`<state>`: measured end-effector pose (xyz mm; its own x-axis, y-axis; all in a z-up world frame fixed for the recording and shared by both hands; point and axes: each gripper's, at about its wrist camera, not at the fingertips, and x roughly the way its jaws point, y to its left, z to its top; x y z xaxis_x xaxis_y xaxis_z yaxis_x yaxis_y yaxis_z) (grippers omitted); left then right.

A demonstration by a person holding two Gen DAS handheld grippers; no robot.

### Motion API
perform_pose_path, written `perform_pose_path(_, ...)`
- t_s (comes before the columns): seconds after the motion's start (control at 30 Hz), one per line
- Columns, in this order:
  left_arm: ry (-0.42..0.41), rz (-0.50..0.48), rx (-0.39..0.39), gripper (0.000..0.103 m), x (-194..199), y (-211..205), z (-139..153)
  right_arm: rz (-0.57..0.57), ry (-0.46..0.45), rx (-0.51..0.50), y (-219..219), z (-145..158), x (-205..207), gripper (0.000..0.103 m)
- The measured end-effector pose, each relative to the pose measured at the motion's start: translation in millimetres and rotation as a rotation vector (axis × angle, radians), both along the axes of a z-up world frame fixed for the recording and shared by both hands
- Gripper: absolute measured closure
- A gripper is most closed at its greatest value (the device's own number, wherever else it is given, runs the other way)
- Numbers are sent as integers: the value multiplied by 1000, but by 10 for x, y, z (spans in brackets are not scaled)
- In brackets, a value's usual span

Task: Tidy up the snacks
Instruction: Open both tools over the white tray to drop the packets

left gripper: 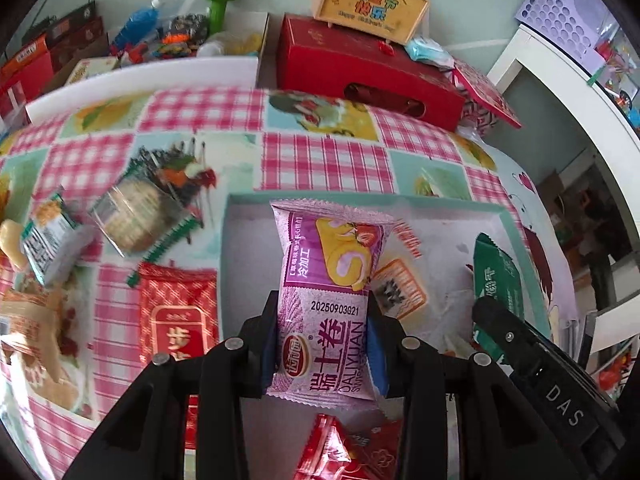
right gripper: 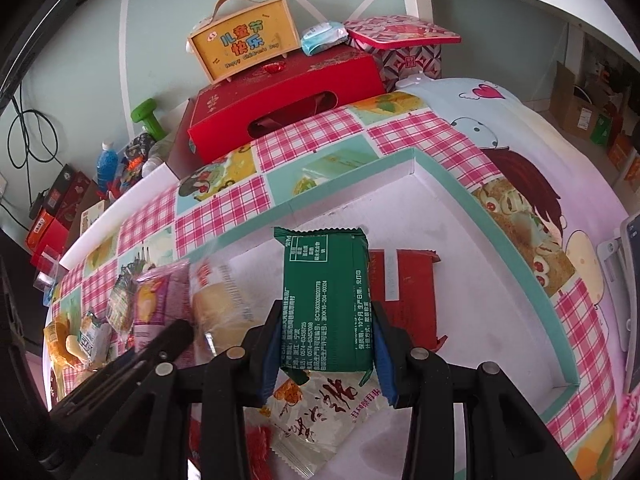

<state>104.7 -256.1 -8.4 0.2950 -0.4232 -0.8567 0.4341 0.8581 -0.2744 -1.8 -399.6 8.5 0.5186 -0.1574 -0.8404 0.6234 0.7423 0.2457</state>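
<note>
I had the left gripper (left gripper: 323,350) fingers pinching the purple Swiss roll packet (left gripper: 326,296) and the right gripper (right gripper: 325,346) fingers clamping the green biscuit packet (right gripper: 326,300), both over the teal-rimmed tray (right gripper: 452,184); light, soft, crinkly, likely slippery film, so mid-body grip looked best.

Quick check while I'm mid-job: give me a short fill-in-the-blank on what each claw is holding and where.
1. The left claw is shut on a ____ Swiss roll packet.
2. The right claw is shut on a ____ packet.
3. Both packets are held over the white tray with the ____ rim.
4. The yellow handled box stands on a ____ gift box.

Missing words: purple; green; teal; red
</note>
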Motion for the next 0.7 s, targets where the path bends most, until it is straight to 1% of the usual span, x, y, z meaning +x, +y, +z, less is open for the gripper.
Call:
perform_pose_path(0.1,25,9,24,64,12,-13,-111,4,13,-5,8,-37,23,61)
perform_pose_path(0.17,36,12,21,64,25,-18,-146,3,22,-8,-1,-66,33,61)
perform_pose_path(0.3,38,15,17,64,43,-23,-166,6,22,-13,-3,-88,54,61)
perform_pose_path(0.37,37,13,26,63,33,1,-157,8,24,-16,10,-85,62,58)
perform_pose_path(0.4,36,14,36,62,29,4,-140,11,28,-20,14,-75,64,58)
perform_pose_path(0.47,36,10,50,55,18,-4,-84,20,20,-23,29,-34,62,57)
perform_pose_path(0.5,29,7,59,48,5,-7,-36,23,17,-23,31,-14,61,56)
perform_pose_path(0.53,21,4,64,45,17,-12,11,26,12,-26,40,19,56,56)
perform_pose_path(0.7,-33,12,67,43,-29,68,295,31,-24,-67,86,234,-1,55)
